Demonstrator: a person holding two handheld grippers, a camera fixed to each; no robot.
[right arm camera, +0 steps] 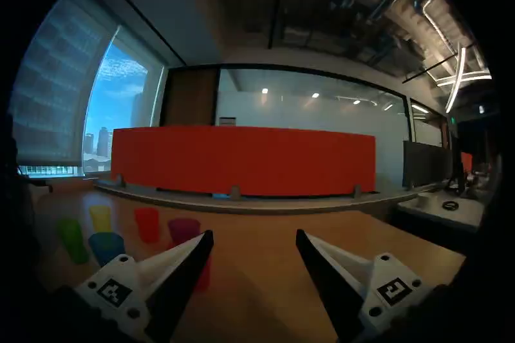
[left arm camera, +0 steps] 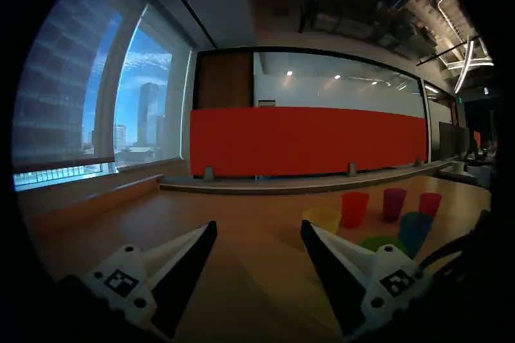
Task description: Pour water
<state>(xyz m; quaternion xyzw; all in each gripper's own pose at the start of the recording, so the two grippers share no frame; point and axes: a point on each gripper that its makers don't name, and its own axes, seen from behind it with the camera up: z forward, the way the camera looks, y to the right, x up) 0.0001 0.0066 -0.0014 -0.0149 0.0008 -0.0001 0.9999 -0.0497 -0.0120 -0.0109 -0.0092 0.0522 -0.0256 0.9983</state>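
Several coloured plastic cups stand in a group on the wooden desk (left arm camera: 257, 278). In the left gripper view they are ahead to the right: yellow cup (left arm camera: 322, 217), orange cup (left arm camera: 354, 208), purple cup (left arm camera: 394, 203), red cup (left arm camera: 429, 203), blue cup (left arm camera: 415, 230), green cup (left arm camera: 380, 242). My left gripper (left arm camera: 257, 224) is open and holds nothing. In the right gripper view the group sits to the left: green cup (right arm camera: 72, 239), yellow cup (right arm camera: 100, 217), blue cup (right arm camera: 106, 246), orange cup (right arm camera: 147, 223), purple cup (right arm camera: 183, 230). My right gripper (right arm camera: 253, 233) is open with nothing between its fingers.
A red partition (left arm camera: 309, 140) runs along the desk's far edge, with a glass wall behind it. A large window (left arm camera: 96, 118) and its sill line the left side. At the far right, a second desk (right arm camera: 444, 208) carries monitors and small items.
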